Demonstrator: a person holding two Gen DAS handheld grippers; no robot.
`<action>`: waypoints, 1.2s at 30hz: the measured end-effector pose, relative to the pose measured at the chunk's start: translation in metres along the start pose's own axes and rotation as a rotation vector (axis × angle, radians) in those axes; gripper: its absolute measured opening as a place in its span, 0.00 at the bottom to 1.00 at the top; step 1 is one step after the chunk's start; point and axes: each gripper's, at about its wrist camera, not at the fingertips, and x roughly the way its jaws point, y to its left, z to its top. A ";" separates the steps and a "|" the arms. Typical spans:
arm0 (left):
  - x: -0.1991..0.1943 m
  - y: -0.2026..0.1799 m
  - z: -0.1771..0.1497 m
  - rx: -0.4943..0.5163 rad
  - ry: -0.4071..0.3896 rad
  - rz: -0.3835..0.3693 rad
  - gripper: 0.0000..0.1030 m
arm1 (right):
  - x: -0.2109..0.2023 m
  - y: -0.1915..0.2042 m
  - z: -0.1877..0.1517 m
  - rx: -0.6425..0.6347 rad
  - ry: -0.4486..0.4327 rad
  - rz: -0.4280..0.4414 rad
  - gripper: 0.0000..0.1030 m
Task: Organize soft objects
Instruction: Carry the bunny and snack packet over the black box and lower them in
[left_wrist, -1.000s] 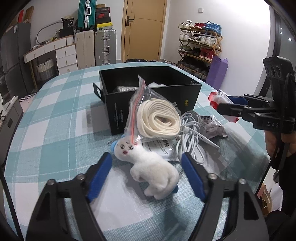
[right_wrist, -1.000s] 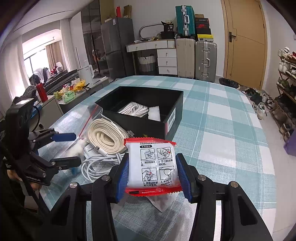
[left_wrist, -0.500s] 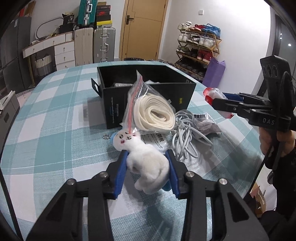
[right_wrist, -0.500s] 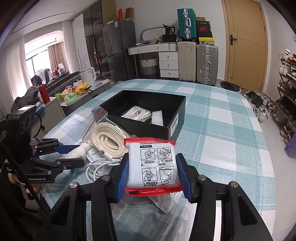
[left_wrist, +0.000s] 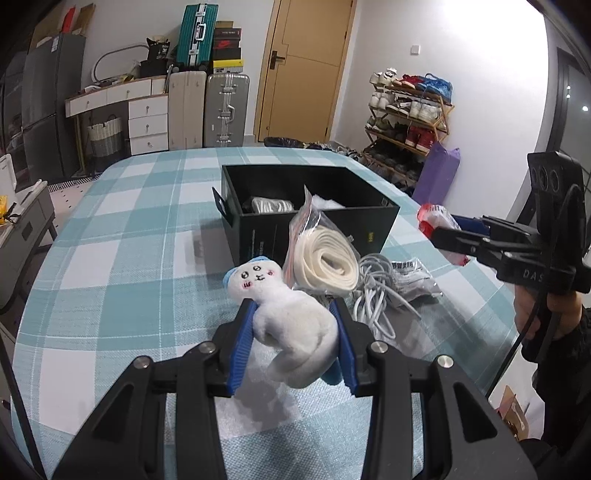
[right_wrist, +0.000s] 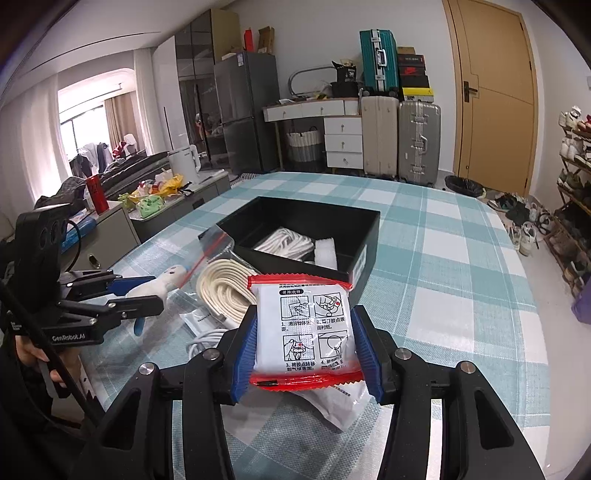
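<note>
My left gripper (left_wrist: 295, 339) is clamped on the white plush toy (left_wrist: 286, 314), lifted above the checkered table (left_wrist: 110, 280); my right gripper (right_wrist: 304, 341) squeezes the red-edged packet (right_wrist: 304, 332) near the black box (right_wrist: 364, 230).

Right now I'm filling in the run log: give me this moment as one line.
left gripper: shut on plush toy | right gripper: shut on red-edged packet | black box: open, unfilled room

Both wrist views look low across the table (left_wrist: 110, 258), sharing the black box (right_wrist: 354, 236).
</note>
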 end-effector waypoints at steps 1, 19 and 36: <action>-0.001 0.000 0.001 0.001 -0.005 0.001 0.38 | 0.000 0.001 0.000 -0.002 -0.001 0.002 0.48; -0.020 0.000 0.030 -0.015 -0.111 0.006 0.38 | -0.017 0.003 0.010 0.009 -0.079 -0.019 0.48; -0.011 -0.002 0.069 0.000 -0.174 -0.001 0.39 | -0.014 0.000 0.037 0.061 -0.119 -0.046 0.48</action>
